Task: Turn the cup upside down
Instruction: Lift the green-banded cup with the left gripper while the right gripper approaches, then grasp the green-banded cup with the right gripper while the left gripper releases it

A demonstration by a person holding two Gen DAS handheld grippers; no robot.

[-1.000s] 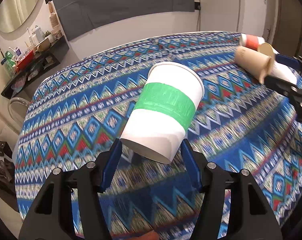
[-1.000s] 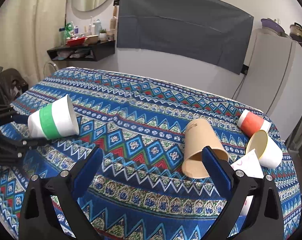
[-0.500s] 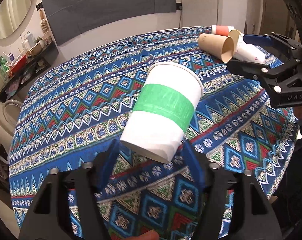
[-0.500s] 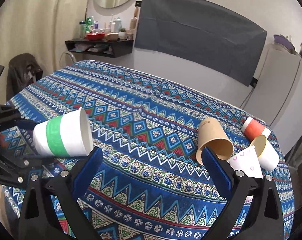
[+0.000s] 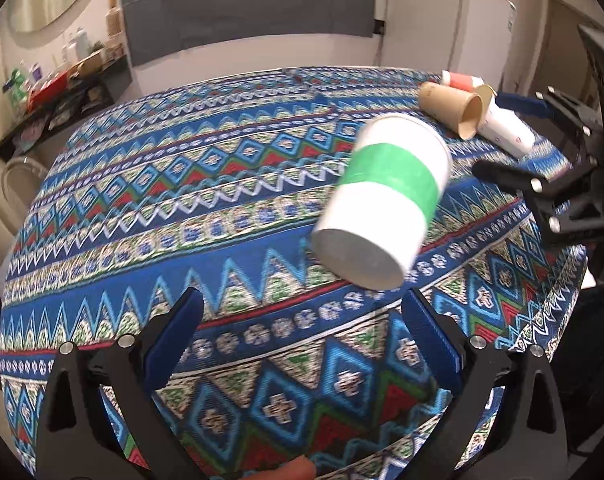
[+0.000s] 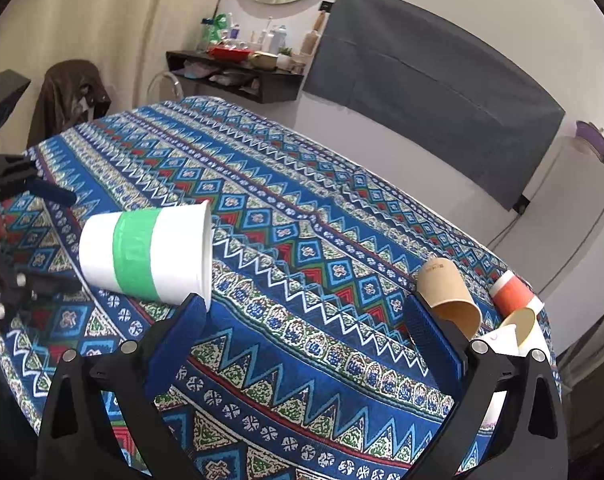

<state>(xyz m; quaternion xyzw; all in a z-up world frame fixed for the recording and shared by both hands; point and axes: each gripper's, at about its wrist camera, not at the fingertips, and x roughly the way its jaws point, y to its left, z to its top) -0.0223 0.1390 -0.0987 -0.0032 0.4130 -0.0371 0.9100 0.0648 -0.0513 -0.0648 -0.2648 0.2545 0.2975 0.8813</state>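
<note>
Released now: the left gripper has let go since half a second back, fingers spread wide, and the green-banded cup lies on its side (mouth away from it) on the patterned tablecloth. The right gripper hangs spread too, holding nothing. To finish well, I'd regrip mid-band and rotate until the rim sits flat. Plenty of bare cloth to the left; the table edge and the brown cup crowd the right.
</note>
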